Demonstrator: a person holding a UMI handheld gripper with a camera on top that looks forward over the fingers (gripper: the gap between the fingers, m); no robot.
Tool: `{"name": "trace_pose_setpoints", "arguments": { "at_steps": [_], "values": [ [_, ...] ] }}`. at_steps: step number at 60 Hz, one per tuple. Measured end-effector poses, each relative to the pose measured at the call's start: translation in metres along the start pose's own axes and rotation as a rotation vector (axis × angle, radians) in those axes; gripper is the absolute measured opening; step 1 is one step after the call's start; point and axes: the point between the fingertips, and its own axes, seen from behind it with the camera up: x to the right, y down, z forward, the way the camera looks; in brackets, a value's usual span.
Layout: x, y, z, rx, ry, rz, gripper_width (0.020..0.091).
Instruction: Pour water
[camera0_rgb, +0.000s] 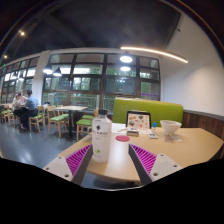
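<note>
One clear plastic bottle (101, 137) between open tongs (110, 160) (magenta pads).

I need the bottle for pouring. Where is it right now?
In the gripper view, the bottle stands upright on the table, between the open claw fingers, nearer the left one. The white bowl sits beyond, to the right.

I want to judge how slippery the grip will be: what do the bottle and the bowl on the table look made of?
The bottle, standing between the open tongs, looks like clear or frosted plastic: pale, translucent, with a white cap. The bowl, beyond them on the table, looks like glazed white ceramic, though it could be plastic. The tabletop looks like smooth light wood or laminate.
</note>
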Motion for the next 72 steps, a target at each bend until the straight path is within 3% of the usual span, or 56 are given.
{"name": "trace_pose_setpoints", "arguments": {
  "at_steps": [7,24,25,28,29,37,46,54,58,64,72],
  "values": [
    [-0.028,-0.004,0.047,0.017,-0.006,-0.022,0.0826],
    [-0.026,-0.006,0.14,-0.008,0.134,0.032,0.0823],
    [-0.028,-0.005,0.143,-0.007,0.134,0.037,0.0802],
    [-0.031,-0.001,0.151,-0.018,0.135,0.073,0.0594],
    [-0.032,0.0,0.152,-0.017,0.14,0.09,0.0577],
    [-0.031,-0.003,0.158,0.034,0.149,0.108,0.0554],
    [-0.035,-0.002,0.161,0.032,0.106,0.117,0.0557],
    [-0.036,-0.004,0.162,0.043,0.107,0.122,0.0432],
    [-0.03,-0.004,0.163,0.022,0.115,0.137,0.0411],
    [0.0,-0.018,0.167,0.01,0.127,0.103,0.041],
    [0.083,-0.06,0.2,-0.019,0.259,-0.181,0.0409]
  ]
}}
